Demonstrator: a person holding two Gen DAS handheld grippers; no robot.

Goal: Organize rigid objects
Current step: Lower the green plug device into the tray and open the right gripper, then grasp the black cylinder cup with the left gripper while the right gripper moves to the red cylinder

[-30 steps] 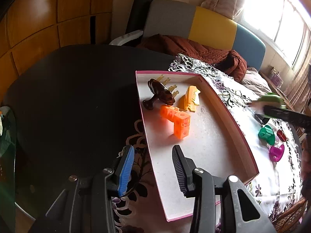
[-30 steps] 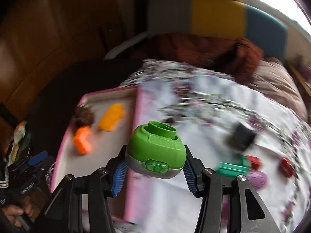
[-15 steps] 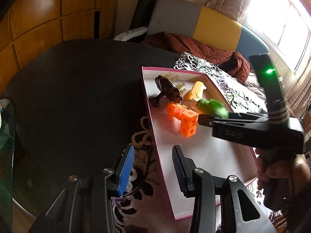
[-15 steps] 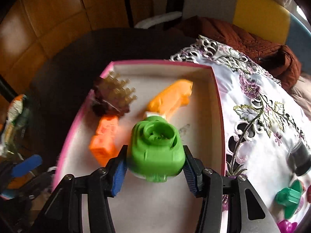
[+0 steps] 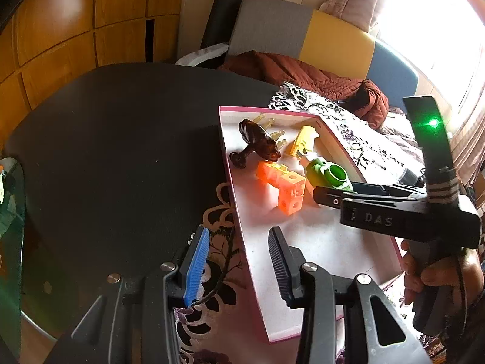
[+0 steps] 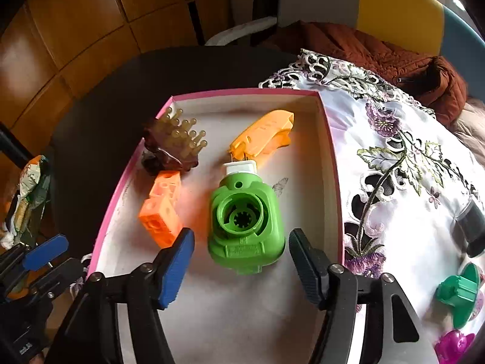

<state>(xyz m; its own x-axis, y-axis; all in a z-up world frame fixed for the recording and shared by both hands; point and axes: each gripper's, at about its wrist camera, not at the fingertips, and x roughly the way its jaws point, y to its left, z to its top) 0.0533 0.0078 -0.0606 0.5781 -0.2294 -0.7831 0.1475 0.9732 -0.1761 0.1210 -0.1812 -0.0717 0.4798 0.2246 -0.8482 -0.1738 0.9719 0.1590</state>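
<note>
A pink-rimmed white tray (image 6: 330, 163) (image 5: 242, 218) holds a brown massage brush (image 6: 172, 145) (image 5: 257, 145), an orange block piece (image 6: 162, 209) (image 5: 282, 186) and a yellow-orange clip (image 6: 263, 135) (image 5: 303, 142). The green plastic piece (image 6: 247, 227) (image 5: 329, 176) lies on the tray floor. My right gripper (image 6: 239, 261) straddles its near end; its jaws are opening and the pads stand clear of it. My left gripper (image 5: 239, 267) hovers over the tray's near left rim, open and empty.
A floral cloth (image 6: 394, 157) covers the right of the dark round table (image 5: 121, 151). On it lie a dark cylinder (image 6: 469, 227), a teal-green piece (image 6: 457, 291) and a magenta piece (image 6: 454, 345). A sofa with a brown blanket (image 5: 303, 72) stands behind.
My right gripper carried the green piece from over the cloth to the tray, lowered it onto the floor and spread its jaws off it. The left gripper stayed put.
</note>
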